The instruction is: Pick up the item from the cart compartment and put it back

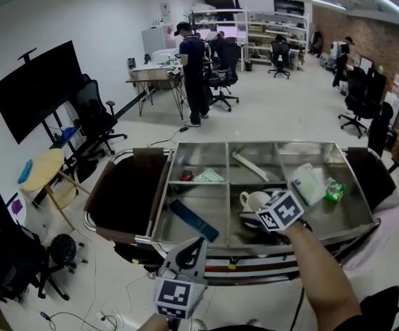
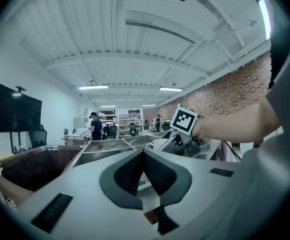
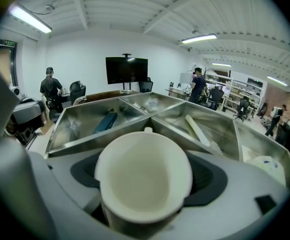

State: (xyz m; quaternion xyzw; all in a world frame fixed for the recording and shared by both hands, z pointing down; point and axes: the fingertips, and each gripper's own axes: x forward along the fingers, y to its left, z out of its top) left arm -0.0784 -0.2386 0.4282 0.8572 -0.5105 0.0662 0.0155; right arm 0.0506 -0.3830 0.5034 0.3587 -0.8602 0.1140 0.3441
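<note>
Right claw [image 1: 254, 218] astride the cup [image 1: 254, 200] in the cart [image 1: 206, 145]

Head view: the cup stands upright in the cart's middle bin at 6 o'clock, handle toward 9; the left claw [image 1: 196, 244] hangs well apart at 7 o'clock, so the right is nearer. Left gripper view: the left claw's [image 2: 143, 155] jaws are together and empty. Right gripper view: the cup's [image 3: 143, 181] mouth fills the gap between wide-apart jaws, with no squeeze evident.

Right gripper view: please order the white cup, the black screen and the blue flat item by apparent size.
1. white cup, enlarged by nearness to the camera
2. black screen
3. blue flat item
</note>
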